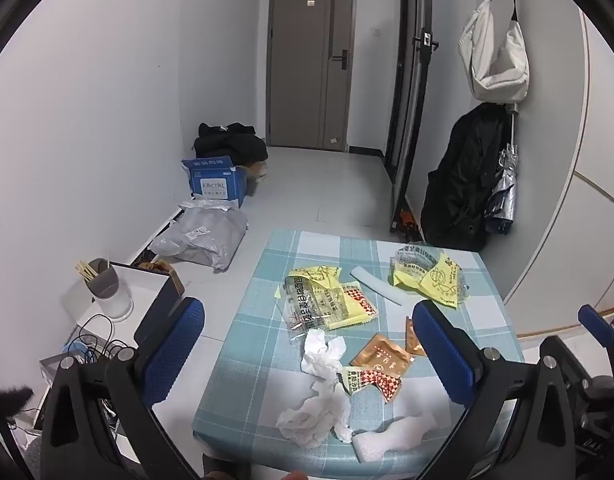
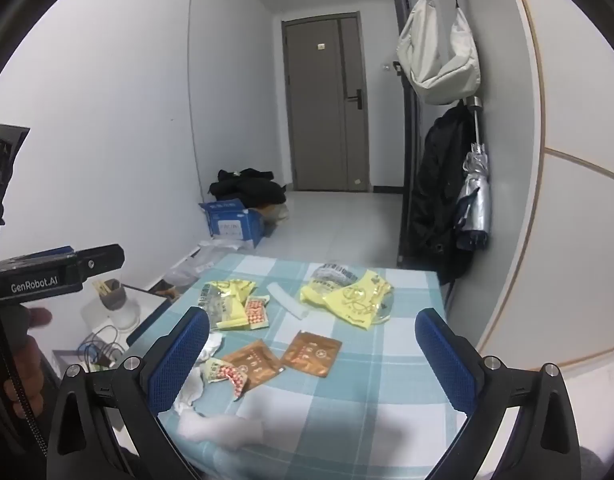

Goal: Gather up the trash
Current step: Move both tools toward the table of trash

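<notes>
Trash lies scattered on a table with a blue-green checked cloth point(image 1: 267, 364): yellow plastic wrappers point(image 1: 327, 300) point(image 2: 355, 296), two brown sachets point(image 2: 311, 352), crumpled white tissue point(image 1: 319, 412), a small red-checked packet point(image 1: 375, 380) and white foam pieces point(image 1: 391, 432). My left gripper point(image 1: 307, 348) is open and empty, held above the near half of the table over the tissue and sachets. My right gripper point(image 2: 311, 352) is open and empty, above the brown sachets. The left gripper's body also shows at the left edge of the right wrist view point(image 2: 55, 272).
Left of the table a low white stand point(image 1: 147, 292) holds a cup of sticks point(image 1: 103, 284) and cables. A grey parcel bag point(image 1: 203, 240), a blue box point(image 1: 215, 180) and black bags lie on the floor by the wall. Coats, a white bag point(image 1: 495, 56) and an umbrella hang at right.
</notes>
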Tool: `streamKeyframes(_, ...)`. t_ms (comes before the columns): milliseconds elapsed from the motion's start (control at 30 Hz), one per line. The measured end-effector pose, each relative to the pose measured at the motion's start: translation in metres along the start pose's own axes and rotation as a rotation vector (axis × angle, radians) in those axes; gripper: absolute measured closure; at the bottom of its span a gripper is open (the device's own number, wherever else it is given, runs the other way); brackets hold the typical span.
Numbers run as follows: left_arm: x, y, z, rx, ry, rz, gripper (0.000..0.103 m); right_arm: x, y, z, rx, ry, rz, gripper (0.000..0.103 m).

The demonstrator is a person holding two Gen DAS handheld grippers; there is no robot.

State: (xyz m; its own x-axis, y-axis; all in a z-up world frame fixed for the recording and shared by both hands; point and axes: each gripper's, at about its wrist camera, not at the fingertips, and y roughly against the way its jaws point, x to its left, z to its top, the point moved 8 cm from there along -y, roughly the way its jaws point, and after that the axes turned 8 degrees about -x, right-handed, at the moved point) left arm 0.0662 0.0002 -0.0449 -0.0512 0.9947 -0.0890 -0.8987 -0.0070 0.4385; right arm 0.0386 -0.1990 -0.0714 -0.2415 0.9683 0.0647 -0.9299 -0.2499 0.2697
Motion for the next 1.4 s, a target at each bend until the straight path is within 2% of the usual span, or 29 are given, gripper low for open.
streamKeyframes(100, 0.006, 0.000, -0.001, 0.013, 0.000, 0.003, 0.001, 0.007, 0.002, -0.002, 0.013, -0.012, 0.016, 0.000)
streamKeyframes(167, 0.002, 0.004, -0.003, 0.004, -0.026, 0.019, 0.001, -0.002, 0.002, 0.001, 0.008, -0.059, 0.014, 0.000)
streamKeyframes(200, 0.003, 0.002, 0.000, 0.026, -0.026, 0.013, 0.001, -0.002, 0.003, 0.002, 0.007, -0.061, 0.016, 0.000)
streamKeyframes(400, 0.003, 0.001, -0.002, 0.027, -0.028, 0.004, 0.001, 0.006, 0.001, -0.002, -0.003, -0.033, -0.007, 0.000)
streamKeyframes(633, 0.003, -0.001, -0.004, 0.014, -0.027, 0.036, 0.001, -0.002, 0.003, 0.001, -0.002, -0.045, -0.009, 0.000)
streamKeyframes(833, 0.002, -0.002, -0.005, 0.021, -0.027, 0.024, 0.001, -0.004, 0.003, 0.002, -0.003, -0.036, -0.031, 0.000)
streamKeyframes(1400, -0.002, -0.002, -0.009, 0.035, -0.033, 0.006, 0.001, -0.003, 0.003, 0.001, -0.001, -0.044, -0.019, 0.000)
